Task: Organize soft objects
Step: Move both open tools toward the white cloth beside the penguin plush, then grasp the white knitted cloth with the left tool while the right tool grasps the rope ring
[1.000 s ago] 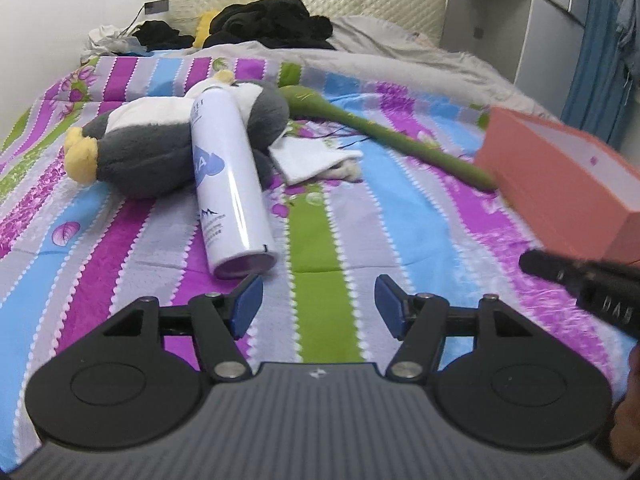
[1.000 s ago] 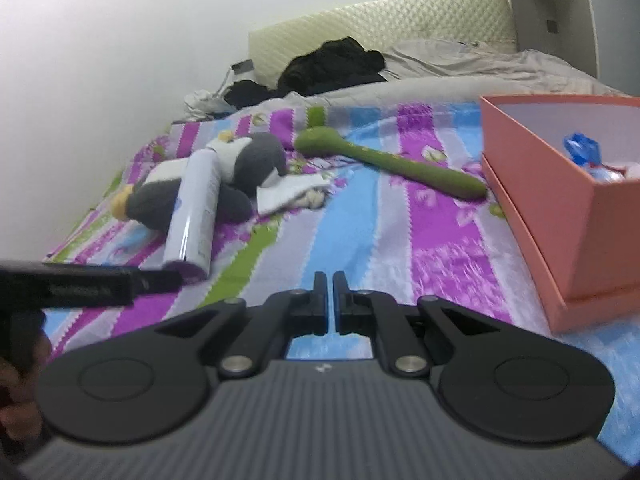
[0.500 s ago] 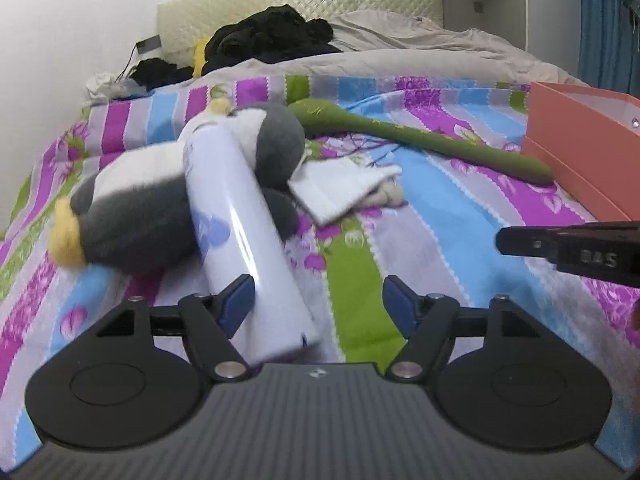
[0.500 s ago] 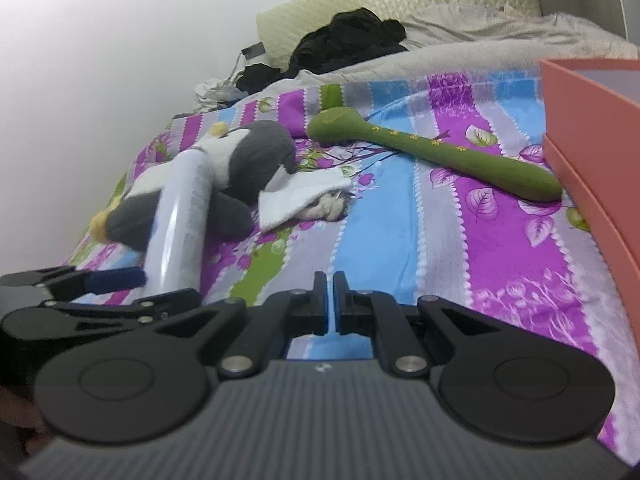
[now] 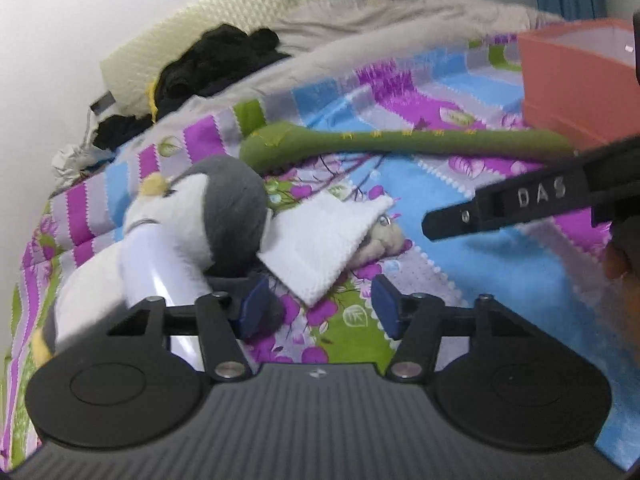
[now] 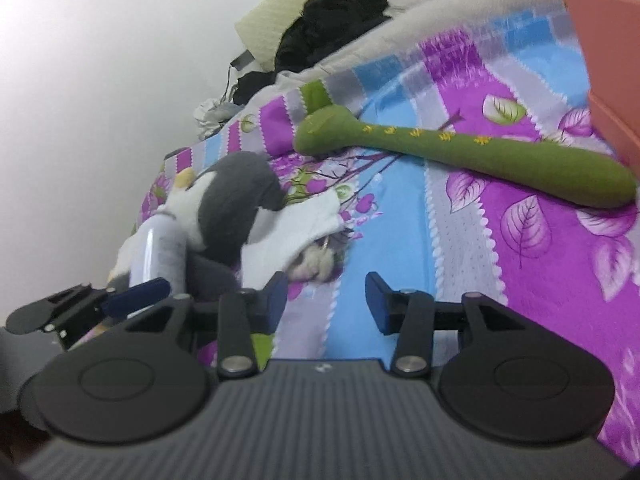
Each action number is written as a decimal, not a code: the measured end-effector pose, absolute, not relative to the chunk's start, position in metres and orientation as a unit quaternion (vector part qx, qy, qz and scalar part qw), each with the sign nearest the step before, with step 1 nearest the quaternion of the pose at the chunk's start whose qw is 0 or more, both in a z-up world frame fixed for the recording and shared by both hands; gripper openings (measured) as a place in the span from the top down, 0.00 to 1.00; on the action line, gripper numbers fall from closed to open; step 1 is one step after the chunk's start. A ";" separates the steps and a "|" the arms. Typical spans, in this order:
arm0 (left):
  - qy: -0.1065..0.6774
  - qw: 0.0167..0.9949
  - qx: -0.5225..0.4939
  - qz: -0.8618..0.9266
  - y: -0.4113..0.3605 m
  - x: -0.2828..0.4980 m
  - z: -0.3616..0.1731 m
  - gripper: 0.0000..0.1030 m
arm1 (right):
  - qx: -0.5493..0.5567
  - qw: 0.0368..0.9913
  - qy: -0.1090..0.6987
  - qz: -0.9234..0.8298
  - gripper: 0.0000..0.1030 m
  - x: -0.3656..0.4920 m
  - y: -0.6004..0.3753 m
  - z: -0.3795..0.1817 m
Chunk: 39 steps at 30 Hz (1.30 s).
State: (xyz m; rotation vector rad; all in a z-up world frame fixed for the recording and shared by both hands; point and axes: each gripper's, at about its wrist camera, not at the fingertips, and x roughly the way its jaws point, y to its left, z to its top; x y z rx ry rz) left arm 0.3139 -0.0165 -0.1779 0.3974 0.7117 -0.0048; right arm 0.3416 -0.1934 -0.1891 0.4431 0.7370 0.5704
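A grey and white penguin plush [image 5: 224, 212] [image 6: 236, 200] lies on the striped bedspread [image 5: 440, 264] with a white spray can [image 5: 160, 256] [image 6: 160, 252] leaning across it. A white cloth [image 5: 324, 240] [image 6: 288, 232] lies beside it, over a small beige plush [image 5: 380, 240] [image 6: 316, 264]. A long green plush [image 5: 400, 144] [image 6: 460, 152] lies farther back. My left gripper [image 5: 316, 308] is open, low over the bed, just before the cloth. My right gripper [image 6: 326, 300] is open, close to the cloth and beige plush.
An orange box [image 5: 576, 80] [image 6: 604, 56] stands at the right on the bed. Black clothes [image 5: 216, 64] [image 6: 332, 20] and a grey blanket [image 5: 360, 40] lie by the quilted headboard [image 5: 240, 12]. The wall is on the left.
Both grippers have moved forward and down toward the cloth and penguin. The right gripper, shut before, has opened. The left gripper stays open.
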 end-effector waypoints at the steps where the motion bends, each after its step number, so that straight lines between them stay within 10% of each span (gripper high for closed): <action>1: 0.352 0.915 0.198 -0.006 -0.018 0.321 -0.181 0.41 | 0.218 0.866 0.356 0.273 0.58 0.347 -0.194 -0.191; 14: 0.396 0.895 0.201 0.037 -0.017 0.373 -0.221 0.62 | 0.221 0.844 0.386 0.301 0.68 0.393 -0.165 -0.214; 21: 0.399 0.895 0.192 0.056 -0.018 0.380 -0.225 0.90 | 0.236 0.831 0.391 0.317 0.68 0.405 -0.161 -0.219; 39: 0.371 0.917 0.140 0.039 -0.026 0.351 -0.189 0.94 | 0.217 0.838 0.408 0.289 0.81 0.391 -0.184 -0.202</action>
